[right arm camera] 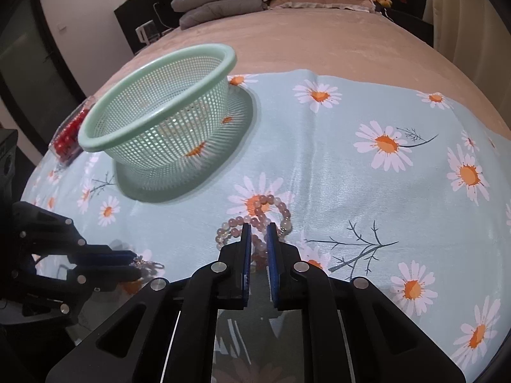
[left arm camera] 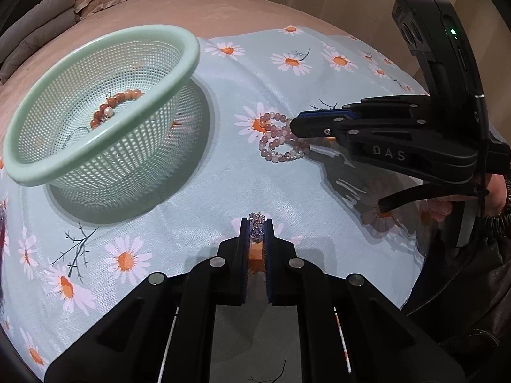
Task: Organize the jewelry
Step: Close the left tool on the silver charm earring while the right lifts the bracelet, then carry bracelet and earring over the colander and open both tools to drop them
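- The left gripper (left arm camera: 256, 234) is low over the daisy-print cloth (left arm camera: 204, 191), its fingers pressed together on a small crystal-bead piece (left arm camera: 256, 228) that pokes out past the tips.
- From the right wrist view, that left gripper (right arm camera: 135, 263) sits at the near left with sparkly beads just at its tips.
- The right gripper (right arm camera: 257, 234) has its fingers close around a strand of the pink bead bracelet (right arm camera: 265, 217); the loops lie on the cloth on a printed daisy, and whether the pads actually bite I cannot tell.
- In the left wrist view the right gripper (left arm camera: 295, 126) reaches in from the right, its tip over that pink bead bracelet (left arm camera: 281, 140).
- The mint green mesh basket (left arm camera: 179, 44) stands on the cloth, well left of the pink beads, with an orange bead bracelet (left arm camera: 111, 105) lying inside it.
- A clear box of red beads (right arm camera: 68, 135) sits just beyond the basket (right arm camera: 95, 142) at the cloth's far left edge.
- The cloth is spread over a bed (right arm camera: 319, 41) with pillows (right arm camera: 220, 3) at its head.
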